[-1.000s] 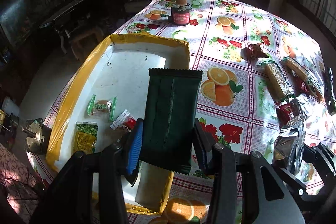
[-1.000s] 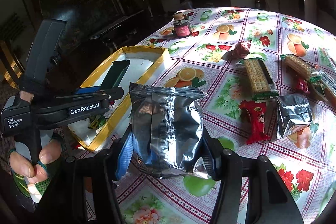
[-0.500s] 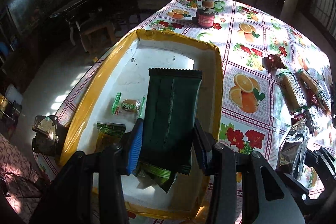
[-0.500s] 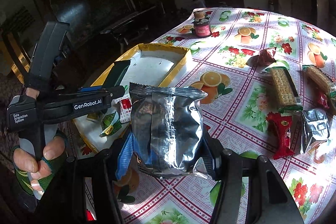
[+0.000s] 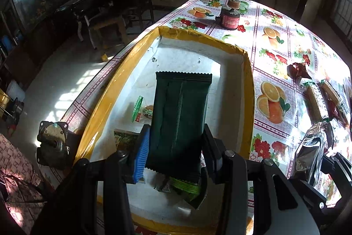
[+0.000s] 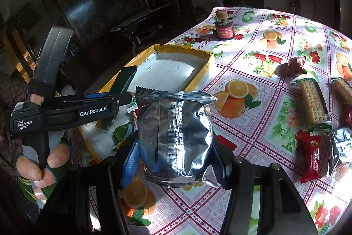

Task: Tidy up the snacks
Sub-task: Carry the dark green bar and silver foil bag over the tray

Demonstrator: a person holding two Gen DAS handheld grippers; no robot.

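Note:
My left gripper (image 5: 176, 142) is shut on a dark green snack packet (image 5: 180, 116), which hangs above the inside of the white tray with a yellow rim (image 5: 248, 89). Small green-wrapped sweets (image 5: 143, 111) and other wrappers lie on the tray floor under it. My right gripper (image 6: 176, 158) is shut on a silver foil packet (image 6: 173, 136), held over the tablecloth just right of the tray (image 6: 202, 72). The left gripper (image 6: 88, 109) shows in the right wrist view, held by a gloved hand (image 6: 41, 171), with the green packet (image 6: 125, 80) sticking out over the tray.
On the flowered tablecloth (image 6: 253, 72) to the right lie cracker packs (image 6: 312, 100), a red packet (image 6: 310, 153), another silver packet (image 6: 341, 147) and a brown wrapper (image 6: 292, 67). A dark jar (image 6: 224, 28) stands at the far end. A small motor (image 5: 52, 144) sits left of the tray.
Both grippers have moved left with their packets. The green packet now hangs over the middle of the tray instead of its right edge. The silver packet has come closer to the tray.

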